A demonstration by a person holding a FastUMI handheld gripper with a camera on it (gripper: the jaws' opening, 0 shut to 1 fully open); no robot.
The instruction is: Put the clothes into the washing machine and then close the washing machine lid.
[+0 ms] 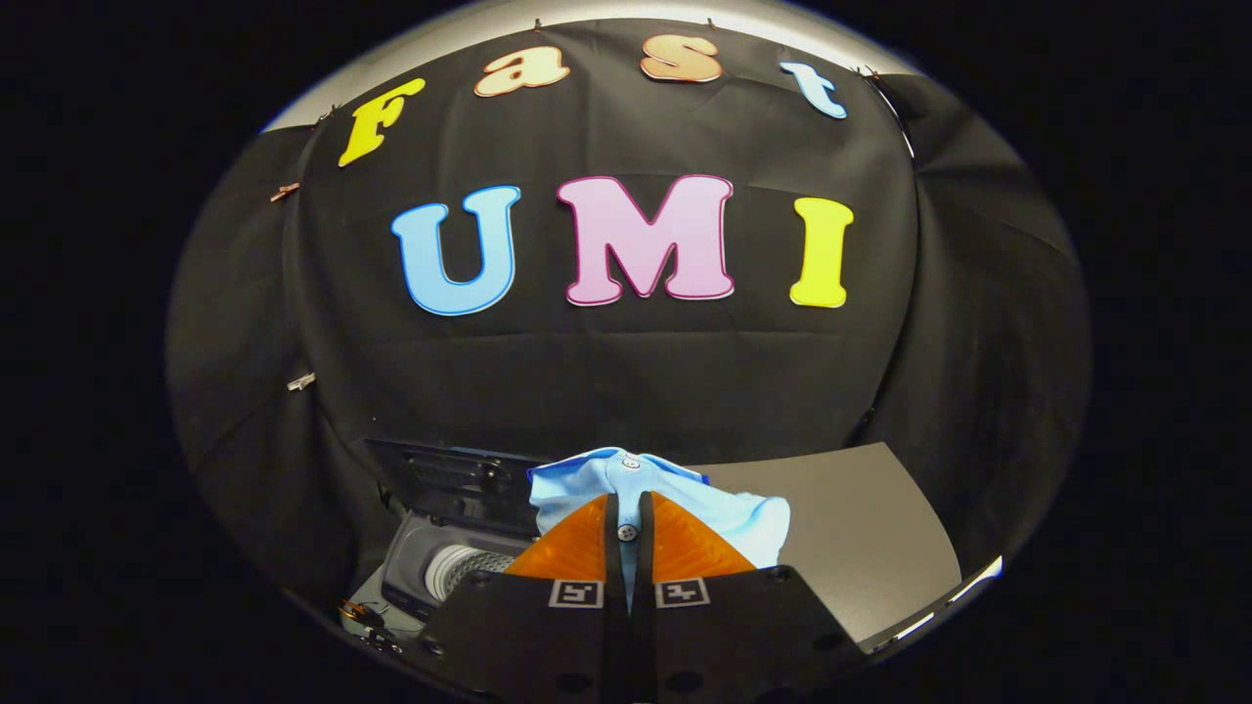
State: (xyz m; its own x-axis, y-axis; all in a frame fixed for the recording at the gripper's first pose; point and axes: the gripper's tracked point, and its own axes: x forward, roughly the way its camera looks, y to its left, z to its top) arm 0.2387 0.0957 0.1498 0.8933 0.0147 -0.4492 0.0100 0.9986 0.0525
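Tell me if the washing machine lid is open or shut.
Open: the dark lid stands raised behind the exposed drum, left of the fingers clamping the light blue shirt.

a grey table [861,528] carries the open-lidded washing machine [440,557].

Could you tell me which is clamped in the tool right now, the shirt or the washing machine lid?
The light blue shirt: the tool pinches it, while the lid stands open behind.
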